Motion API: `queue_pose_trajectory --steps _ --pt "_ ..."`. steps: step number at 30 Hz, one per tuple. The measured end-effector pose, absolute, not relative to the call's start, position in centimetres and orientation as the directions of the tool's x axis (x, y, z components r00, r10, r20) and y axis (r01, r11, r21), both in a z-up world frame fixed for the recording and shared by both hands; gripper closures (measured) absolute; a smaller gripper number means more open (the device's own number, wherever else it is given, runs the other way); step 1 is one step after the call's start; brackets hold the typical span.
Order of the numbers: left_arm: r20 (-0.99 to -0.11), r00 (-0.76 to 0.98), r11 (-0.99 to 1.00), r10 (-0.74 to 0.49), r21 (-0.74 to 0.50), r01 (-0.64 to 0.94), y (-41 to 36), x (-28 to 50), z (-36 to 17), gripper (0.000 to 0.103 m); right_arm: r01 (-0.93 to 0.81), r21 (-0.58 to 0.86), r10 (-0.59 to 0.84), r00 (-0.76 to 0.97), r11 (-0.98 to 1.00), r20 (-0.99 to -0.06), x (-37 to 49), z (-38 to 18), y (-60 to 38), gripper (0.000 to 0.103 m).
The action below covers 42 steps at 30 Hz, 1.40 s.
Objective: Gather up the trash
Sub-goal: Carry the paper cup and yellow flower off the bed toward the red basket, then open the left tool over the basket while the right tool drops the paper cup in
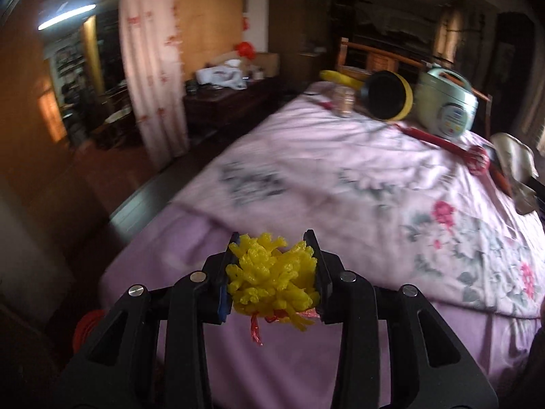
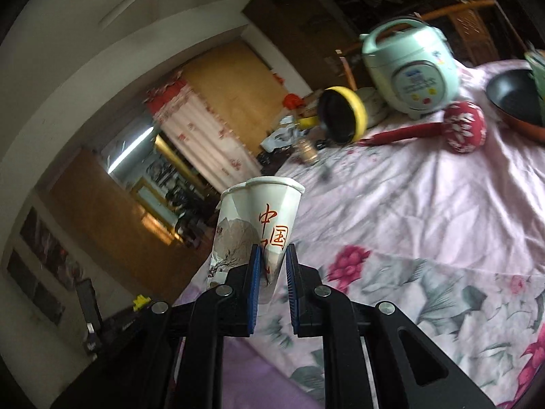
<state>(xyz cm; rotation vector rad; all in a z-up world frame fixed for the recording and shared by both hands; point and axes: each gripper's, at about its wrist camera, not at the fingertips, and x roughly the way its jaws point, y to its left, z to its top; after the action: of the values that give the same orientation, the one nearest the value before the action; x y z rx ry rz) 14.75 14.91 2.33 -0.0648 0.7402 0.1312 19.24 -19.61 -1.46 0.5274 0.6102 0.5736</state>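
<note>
1. Yellow foam net point(image 1: 272, 272): a crumpled bundle tied with red string, pinched between the jaws of the left gripper point(image 1: 274, 274), which stand partly closed and press it from both sides. It is held above the near edge of the bed point(image 1: 340, 184).
2. Paper cup point(image 2: 255, 228): white, with a landscape print and red characters, its wall creased. The jaws of the right gripper point(image 2: 272, 286) are closed narrowly on its lower part, rim pointing up and away. It hangs over the bed's near left edge.
3. Bed cover point(image 2: 425, 211): pale pink with a flower print, wrinkled.
4. Rice cooker point(image 2: 408, 68): pale green, at the far end of the bed.
5. Black pan with yellow rim point(image 2: 342, 116): tipped on its side, just left of the cooker.
6. Red massage hammer point(image 2: 442, 129): lying in front of the cooker, patterned head to the right.
7. Frying pan point(image 2: 514, 99): dark inside, at the far right.
8. Curtain point(image 1: 150, 68): white with red pattern, left of the bed.
</note>
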Motion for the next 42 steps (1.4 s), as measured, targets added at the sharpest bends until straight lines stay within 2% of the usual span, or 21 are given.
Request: queue_pose_trajectory --steps 7,13,23,24,28,37,42 --pt "-0.695 0.678 0.927 0.237 -0.048 -0.373 25.1 7.7 0.3 0.063 -0.475 0.54 0.702 0.611 0.695 -0.366 14.5 -1.1 -12.3 0.088" --pt "-0.74 0.605 0.859 0.293 -0.073 -0.506 32.1 3.5 -3.6 0.063 -0.556 0.537 0.771 0.498 0.635 -0.397 12.8 -1.8 -4.6 0.088" --pt "-0.811 0.515 0.753 0.276 -0.151 -0.641 41.5 -1.5 -11.1 0.062 -0.634 0.506 0.8 0.349 0.585 -0.488 11.7 -2.7 7.2 0.088" --pt "-0.817 0.506 0.748 0.275 -0.149 -0.647 42.1 -1.8 -11.7 0.059 -0.639 0.503 0.8 0.336 0.582 -0.497 11.8 -2.8 8.2 0.088" --pt "-0.838 0.466 0.715 0.283 -0.139 -0.685 44.1 -3.1 -13.7 0.024 -0.671 0.491 0.799 0.268 0.556 -0.538 11.1 -3.5 13.4 0.088" --pt "-0.828 0.427 0.646 0.363 -0.107 -0.756 47.4 -5.9 -13.5 0.012 -0.724 0.472 0.766 0.121 0.504 -0.632 9.1 -7.6 23.7 0.088" --pt "-0.819 0.427 0.603 0.382 -0.129 -0.787 49.2 -7.3 -13.0 0.01 -0.746 0.457 0.727 0.051 0.483 -0.685 8.2 -9.9 28.8 0.088"
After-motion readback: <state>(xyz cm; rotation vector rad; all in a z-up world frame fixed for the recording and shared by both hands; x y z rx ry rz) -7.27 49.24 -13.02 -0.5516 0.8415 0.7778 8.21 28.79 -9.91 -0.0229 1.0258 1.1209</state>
